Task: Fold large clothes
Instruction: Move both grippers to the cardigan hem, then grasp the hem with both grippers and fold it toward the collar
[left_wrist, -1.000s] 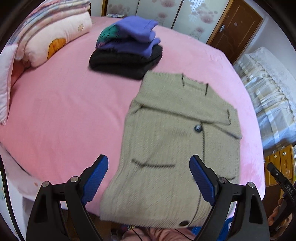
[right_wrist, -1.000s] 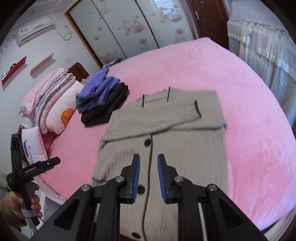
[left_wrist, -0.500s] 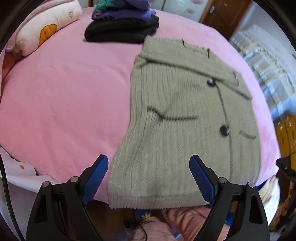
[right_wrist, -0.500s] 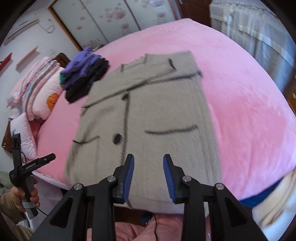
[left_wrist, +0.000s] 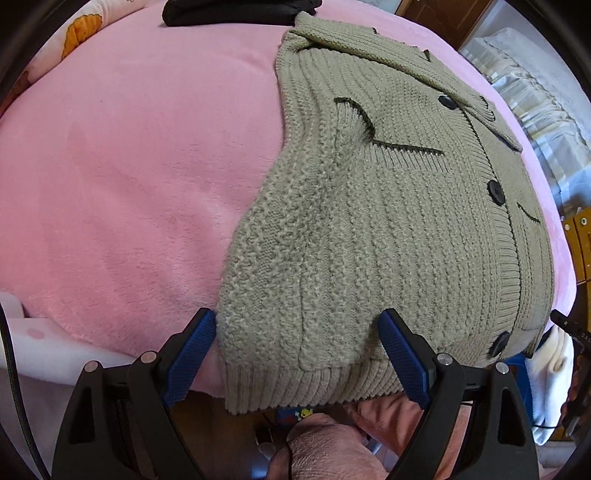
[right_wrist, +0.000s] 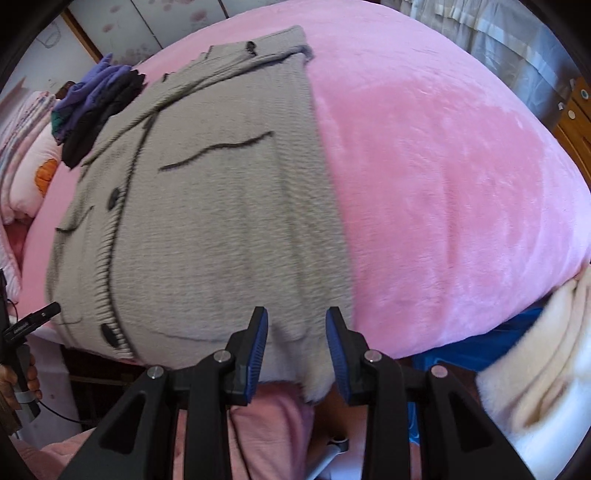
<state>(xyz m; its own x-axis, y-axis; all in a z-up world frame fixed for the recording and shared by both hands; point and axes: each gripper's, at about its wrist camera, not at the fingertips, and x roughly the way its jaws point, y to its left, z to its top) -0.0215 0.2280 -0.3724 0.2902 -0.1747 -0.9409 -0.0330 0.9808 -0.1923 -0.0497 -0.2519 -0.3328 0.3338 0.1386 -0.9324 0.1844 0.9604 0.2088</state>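
The left gripper (left_wrist: 297, 354) is held wide open, pointed steeply down over the near hem of the cardigan (left_wrist: 388, 221). The hem's left corner lies between its blue pads (left_wrist: 190, 356), which are not pressed on the knit; nothing is gripped. Beyond this gripper the cardigan is spread flat on the pink blanket (left_wrist: 129, 166), with dark buttons (left_wrist: 495, 192) and a pocket line to the right and bare blanket to the left. At the far end, past the collar, a dark folded garment (left_wrist: 236, 13) is seen, and a cushion with an orange print (left_wrist: 79, 37) beyond it to the left.

The right gripper (right_wrist: 297, 352) is parted only partway, and its jaws stand apart from the fabric. The hem's right corner (right_wrist: 310, 376) hangs between and just under its pads; no hold on it can be seen. The cardigan (right_wrist: 207, 221) stretches ahead and to the left of this gripper, pink blanket (right_wrist: 443, 184) lies to the right, and a pile of purple and black clothes (right_wrist: 96, 99) sits far off to the left. At the lower left edge a hand (right_wrist: 20, 376) is seen on the other gripper's handle.
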